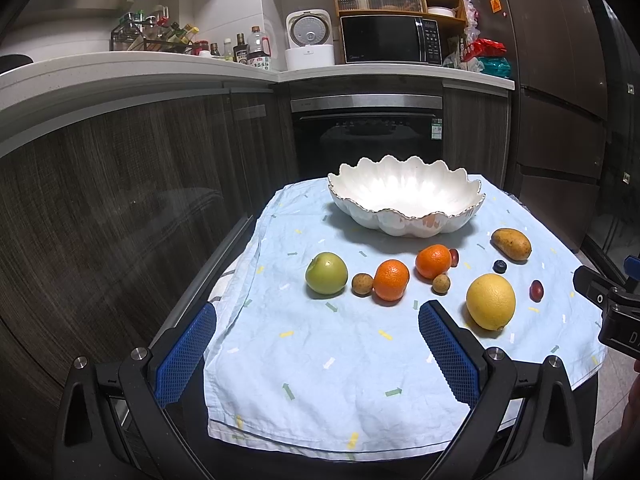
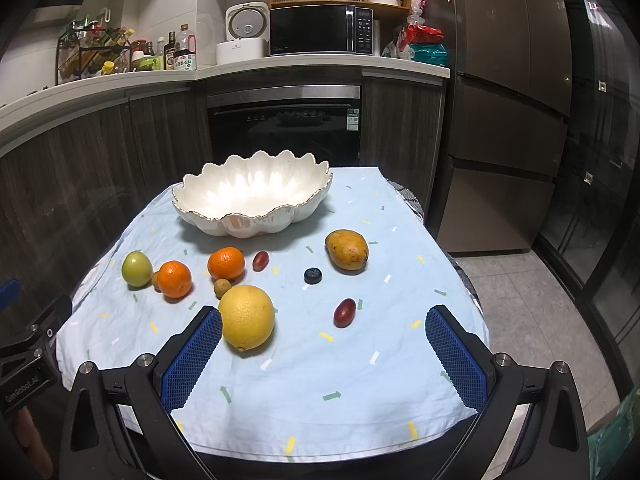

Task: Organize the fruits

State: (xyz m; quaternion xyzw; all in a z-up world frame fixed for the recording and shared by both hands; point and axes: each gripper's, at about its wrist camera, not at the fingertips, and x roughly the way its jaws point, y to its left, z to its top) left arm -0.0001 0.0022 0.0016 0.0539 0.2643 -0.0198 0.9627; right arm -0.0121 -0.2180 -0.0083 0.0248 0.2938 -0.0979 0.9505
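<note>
A white scalloped bowl [image 1: 406, 196] [image 2: 252, 196] stands empty at the back of a small table under a light blue cloth [image 1: 320, 360]. In front of it lie a green apple [image 1: 326, 273] [image 2: 137, 269], two oranges [image 1: 391, 280] [image 1: 433, 261], two small brown longans [image 1: 362, 285], a yellow lemon [image 1: 490, 301] [image 2: 246, 317], a mango [image 1: 511, 243] [image 2: 346, 250], a blueberry [image 2: 313, 275] and two red grapes [image 2: 344, 312] [image 2: 260, 261]. My left gripper [image 1: 318, 328] is open and empty over the cloth's front. My right gripper [image 2: 324, 334] is open and empty, the lemon beside its left finger.
Dark cabinets and an oven [image 1: 366, 136] stand behind the table. The counter [image 1: 160, 64] carries bottles, a rice cooker and a microwave [image 1: 390, 39]. A tall fridge [image 2: 516, 100] stands to the right. The other gripper shows at each view's edge [image 1: 612, 308] [image 2: 28, 352].
</note>
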